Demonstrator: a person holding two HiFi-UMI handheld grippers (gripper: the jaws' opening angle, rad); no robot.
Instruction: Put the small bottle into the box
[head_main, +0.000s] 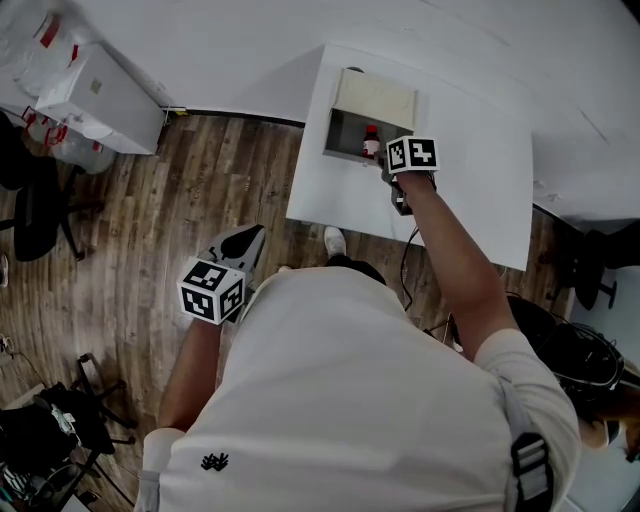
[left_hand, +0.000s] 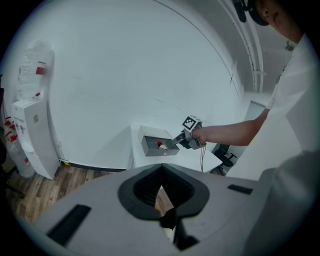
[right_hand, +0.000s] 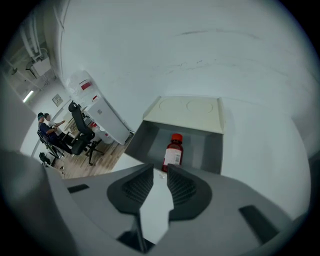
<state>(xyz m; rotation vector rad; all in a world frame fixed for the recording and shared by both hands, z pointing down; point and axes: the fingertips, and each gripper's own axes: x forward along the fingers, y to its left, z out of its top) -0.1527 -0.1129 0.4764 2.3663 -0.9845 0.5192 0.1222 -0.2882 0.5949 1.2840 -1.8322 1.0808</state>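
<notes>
The small bottle (right_hand: 174, 150) stands upright inside the box (right_hand: 212, 150), straight ahead of the right gripper (right_hand: 160, 167) and just beyond its tips, red cap up and label facing the gripper. By the look of it the placing is done, and the step in hand is getting clear. To do that well, the right gripper should draw straight back along its own line, away from the box, without swinging sideways or dipping toward the box's near edge. The bottle is tall and narrow, so a nudge would likely tip it against a wall of the box. The right gripper is released: its jaws stand a narrow way apart, with only bare desk (right_hand: 260, 145) showing between them, and they touch neither bottle nor box. The left gripper (left_hand: 161, 167) hangs well behind and off to the side, out over the wooden floor (left_hand: 30, 192). Its jaws are clenched tip to tip, empty, with no part in this step.
</notes>
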